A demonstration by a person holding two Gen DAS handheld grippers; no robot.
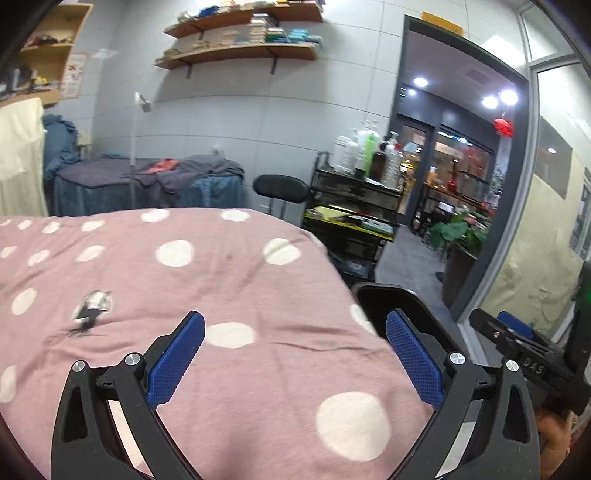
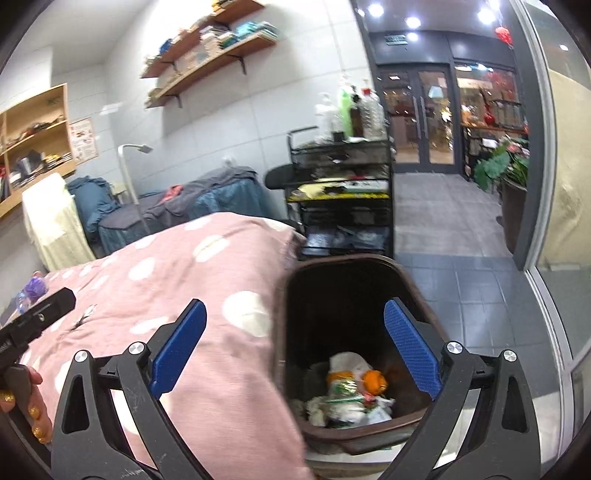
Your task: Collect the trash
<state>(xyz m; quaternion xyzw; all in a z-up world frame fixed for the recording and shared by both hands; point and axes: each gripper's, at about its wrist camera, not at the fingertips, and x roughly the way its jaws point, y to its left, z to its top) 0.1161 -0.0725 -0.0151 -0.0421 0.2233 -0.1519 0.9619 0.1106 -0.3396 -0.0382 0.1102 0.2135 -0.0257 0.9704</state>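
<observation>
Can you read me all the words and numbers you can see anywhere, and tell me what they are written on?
"DAS" (about that; it is blurry): on the black body of the right gripper, seen from the left wrist camera.
Wall poster: printed, too small to read.
Yellow sign above the doorway: too blurred to read.
Sign over the far glass doors: too blurred to read.

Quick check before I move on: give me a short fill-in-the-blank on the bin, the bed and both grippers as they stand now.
1. The left gripper and the right gripper are both ____.
2. The brown trash bin stands beside the ____.
3. The pink bed cover has ____ polka dots.
4. A small black-and-white wrapper lies on the ____.

Missing words: open; bed; white; bed cover
</observation>
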